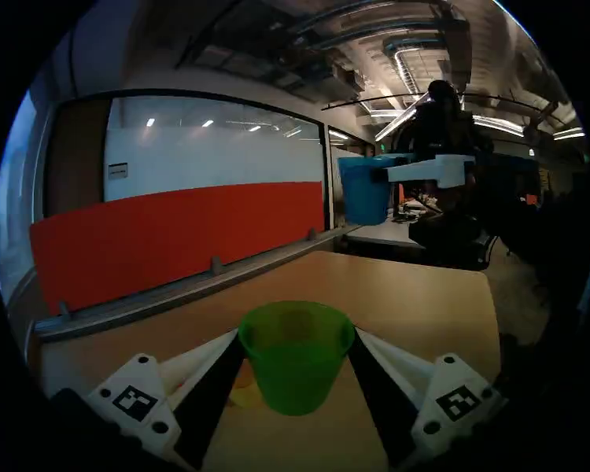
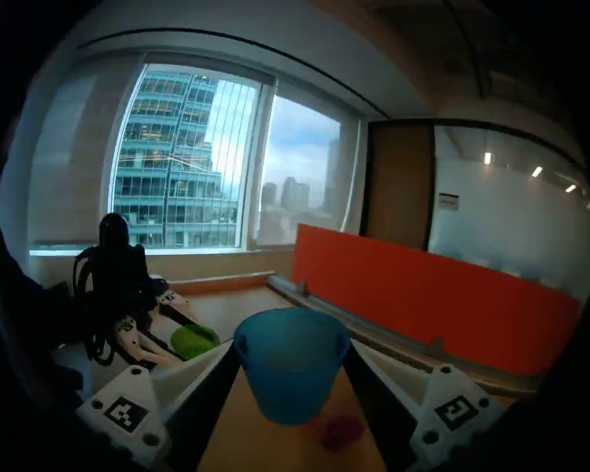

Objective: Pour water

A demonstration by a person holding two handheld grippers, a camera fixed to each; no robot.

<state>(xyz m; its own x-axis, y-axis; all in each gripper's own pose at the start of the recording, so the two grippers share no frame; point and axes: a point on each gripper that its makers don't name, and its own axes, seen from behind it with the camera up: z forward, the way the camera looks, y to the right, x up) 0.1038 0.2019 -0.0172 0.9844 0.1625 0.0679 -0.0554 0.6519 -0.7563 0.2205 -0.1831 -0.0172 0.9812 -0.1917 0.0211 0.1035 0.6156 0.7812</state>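
My left gripper [image 1: 296, 370] is shut on a green plastic cup [image 1: 295, 354], held upright just above the wooden table [image 1: 405, 299]. In the same view the other gripper [image 1: 421, 169] holds a blue cup [image 1: 366, 189] higher up across the table. In the right gripper view my right gripper [image 2: 292, 377] is shut on that blue cup [image 2: 291, 362], upright, above the table. Farther off at the left of that view, the green cup [image 2: 194, 340] sits in the other gripper [image 2: 149, 330], held by a dark-gloved hand [image 2: 114, 283].
An orange divider panel [image 1: 177, 232] with a grey rail runs along the table's far edge. A small red object [image 2: 341, 430] lies on the table under the blue cup. Something yellow [image 1: 244, 385] lies beside the green cup. Large windows [image 2: 216, 157] stand behind.
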